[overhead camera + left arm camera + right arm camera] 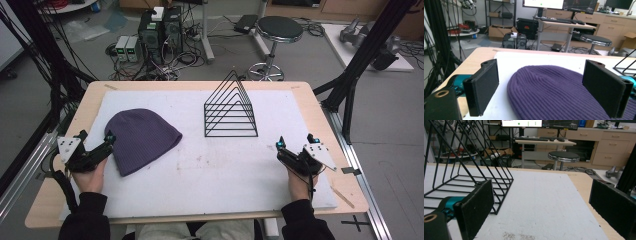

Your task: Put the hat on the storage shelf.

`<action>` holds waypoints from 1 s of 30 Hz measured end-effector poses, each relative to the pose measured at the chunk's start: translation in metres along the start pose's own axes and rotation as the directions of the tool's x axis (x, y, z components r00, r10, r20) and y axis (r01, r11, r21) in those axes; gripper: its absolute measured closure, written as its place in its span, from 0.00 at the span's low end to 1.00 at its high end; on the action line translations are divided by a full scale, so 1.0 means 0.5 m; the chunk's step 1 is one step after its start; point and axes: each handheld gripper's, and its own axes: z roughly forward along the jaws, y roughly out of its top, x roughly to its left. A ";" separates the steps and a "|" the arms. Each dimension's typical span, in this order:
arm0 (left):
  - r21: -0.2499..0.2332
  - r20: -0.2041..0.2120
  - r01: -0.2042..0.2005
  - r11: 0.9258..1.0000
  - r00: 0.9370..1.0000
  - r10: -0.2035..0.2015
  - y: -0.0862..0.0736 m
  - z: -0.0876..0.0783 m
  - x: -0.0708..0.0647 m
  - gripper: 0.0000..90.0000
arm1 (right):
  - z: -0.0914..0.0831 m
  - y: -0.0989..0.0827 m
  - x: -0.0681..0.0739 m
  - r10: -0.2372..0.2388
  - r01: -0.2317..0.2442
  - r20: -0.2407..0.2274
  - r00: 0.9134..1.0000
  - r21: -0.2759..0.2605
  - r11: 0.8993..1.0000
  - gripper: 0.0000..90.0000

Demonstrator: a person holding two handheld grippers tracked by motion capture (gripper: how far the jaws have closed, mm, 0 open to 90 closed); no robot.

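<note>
Just ahead of the left gripper (95, 137) jaws, purple beanie (140, 137).

The purple beanie (554, 92) runs off the left gripper view's bottom edge.

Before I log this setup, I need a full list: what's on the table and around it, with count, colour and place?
beanie: 1, purple, table's left side
wire rack: 1, black, centre-right, upright
mat: 1, white, covering the table
table: 1, light wood
stool: 1, black seat, floor beyond table
computers: 2, dark, floor beyond table
left claw: 1, black, open, beside the beanie
right claw: 1, black, open, right of the rack
</note>
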 end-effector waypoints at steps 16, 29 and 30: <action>0.066 -0.015 -0.034 0.997 0.999 0.035 0.051 0.055 0.016 0.16 | 0.010 0.002 -0.001 0.002 -0.002 -0.005 1.000 0.007 1.000 0.06; 0.117 0.004 -0.022 0.993 1.000 0.022 0.109 0.105 0.022 0.16 | 0.012 0.001 0.001 -0.001 0.001 -0.014 1.000 0.011 1.000 0.06; 0.125 0.005 -0.026 0.992 1.000 0.025 0.112 0.109 0.023 0.16 | 0.011 0.001 0.002 0.004 -0.004 -0.017 1.000 0.013 1.000 0.06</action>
